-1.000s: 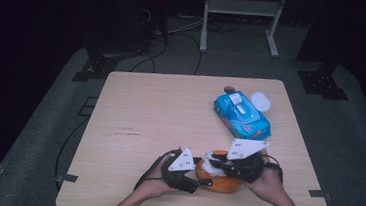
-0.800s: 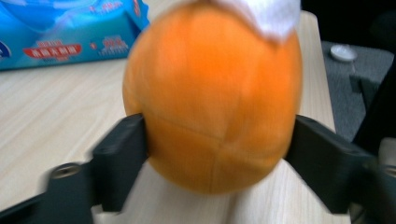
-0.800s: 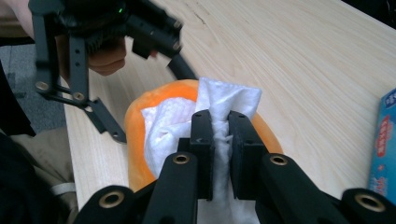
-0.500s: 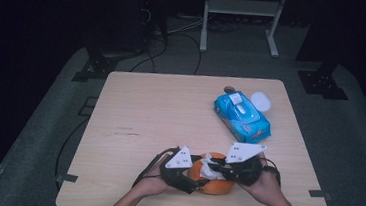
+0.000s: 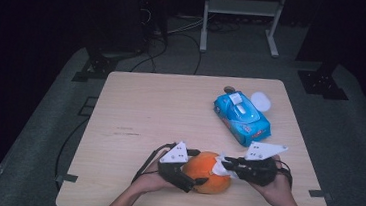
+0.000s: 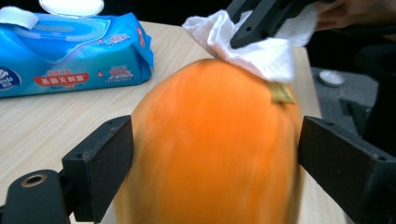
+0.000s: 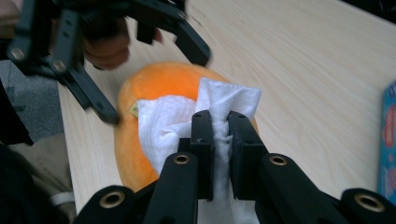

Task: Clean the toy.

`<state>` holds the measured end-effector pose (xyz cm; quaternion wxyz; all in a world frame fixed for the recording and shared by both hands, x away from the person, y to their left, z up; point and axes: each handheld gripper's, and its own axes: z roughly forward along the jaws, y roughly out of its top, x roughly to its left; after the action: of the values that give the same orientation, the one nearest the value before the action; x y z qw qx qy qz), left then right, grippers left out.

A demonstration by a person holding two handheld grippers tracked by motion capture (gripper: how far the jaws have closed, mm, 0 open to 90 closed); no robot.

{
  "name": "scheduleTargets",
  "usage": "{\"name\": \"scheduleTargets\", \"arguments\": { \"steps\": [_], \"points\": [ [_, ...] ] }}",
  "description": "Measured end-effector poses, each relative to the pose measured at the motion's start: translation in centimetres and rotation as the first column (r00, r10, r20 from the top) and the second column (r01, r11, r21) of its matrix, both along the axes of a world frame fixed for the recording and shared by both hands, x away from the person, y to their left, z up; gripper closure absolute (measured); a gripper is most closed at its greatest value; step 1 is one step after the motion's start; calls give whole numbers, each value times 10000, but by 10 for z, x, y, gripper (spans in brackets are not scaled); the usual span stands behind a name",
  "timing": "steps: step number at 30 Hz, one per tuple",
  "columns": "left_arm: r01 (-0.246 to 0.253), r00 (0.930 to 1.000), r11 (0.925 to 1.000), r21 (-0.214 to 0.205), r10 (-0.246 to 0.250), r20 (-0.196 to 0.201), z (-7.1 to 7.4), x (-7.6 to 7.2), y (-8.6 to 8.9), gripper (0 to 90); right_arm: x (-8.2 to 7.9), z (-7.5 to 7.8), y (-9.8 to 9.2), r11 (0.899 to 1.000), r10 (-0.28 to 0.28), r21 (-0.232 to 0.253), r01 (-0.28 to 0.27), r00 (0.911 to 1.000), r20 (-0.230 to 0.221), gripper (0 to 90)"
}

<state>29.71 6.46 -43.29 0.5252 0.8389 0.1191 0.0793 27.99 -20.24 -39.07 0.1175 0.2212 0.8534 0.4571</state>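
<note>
An orange fruit [image 5: 208,174] lies near the table's front edge. My left gripper [image 5: 196,167] straddles it from the left. Its jaws have just been opening and now stand wide on either side of the fruit [image 6: 210,140] in the left gripper view, not squeezing it. My right gripper [image 5: 226,165] comes in from the right, shut on a crumpled white wipe [image 5: 220,167]. In the right gripper view the wipe [image 7: 170,123] is draped over the fruit's [image 7: 154,84] top, pinched between the jaws of my right gripper [image 7: 220,128]. A small tan sticker [image 6: 282,92] shows on the fruit by the wipe.
A blue pack of wet wipes [image 5: 242,118] lies at the back right of the table [image 5: 160,111], lid flipped open, with a white round lid [image 5: 260,101] beside it. Cables and a metal stand [image 5: 242,8] are on the dark floor behind.
The left gripper's jaws have spread apart around the fruit. The right gripper with the wipe has shifted a little across the fruit's top.
</note>
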Motion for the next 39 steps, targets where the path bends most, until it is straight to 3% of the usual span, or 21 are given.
{"name": "scheduleTargets", "arguments": {
  "steps": [3, 5, 11, 16, 20, 24, 28, 35, 37, 39],
  "points": [
    [-166, 9993, 9998, 88, 169, -324, -6, 3, 6, 218, 1, 2, 10, 9995, 79, -322, -68, 9994, 346, 808],
    [-287, 9982, 9995, 114, 293, -520, -7, 5, 11, 268, 3, 0, 7, 9999, 42, -137, -40, 9999, 110, 808],
    [-824, 9903, 9966, 12, 820, -1118, -9, 12, 18, 277, -5, -8, -8, 9997, -149, -184, 145, 9996, -242, 808],
    [-426, 9977, 9990, 119, 432, -524, -7, 2, 9, 266, 3, -10, -4, 9993, -338, -141, 334, 9990, -298, 807],
    [9, 9998, 9998, 218, -5, -188, -6, -4, 4, 251, 16, -11, -4, 9972, -609, 391, 635, 9961, -640, 806],
    [-278, 9995, 9990, 341, 282, -120, -6, -4, 3, 252, 21, -17, -9, 9956, -731, 509, 793, 9908, -1139, 805],
    [-791, 9959, 9965, 265, 802, -408, -6, -2, 5, 265, 15, -20, -15, 9965, -785, 173, 812, 9893, -1228, 806],
    [-1156, 9930, 9914, 620, 1168, -156, -1, -13, -10, 258, 10, -1, 0, 9980, -476, 387, 501, 9969, -619, 807],
    [-1108, 9938, 9914, 703, 1111, -9, 0, -18, -16, 253, 14, 1, 3, 9967, -378, 690, 428, 9967, -721, 807],
    [-938, 9956, 9924, 797, 938, 38, 2, -21, -18, 224, 17, 0, 6, 9976, -328, 591, 373, 9966, -751, 806]
  ]
}}
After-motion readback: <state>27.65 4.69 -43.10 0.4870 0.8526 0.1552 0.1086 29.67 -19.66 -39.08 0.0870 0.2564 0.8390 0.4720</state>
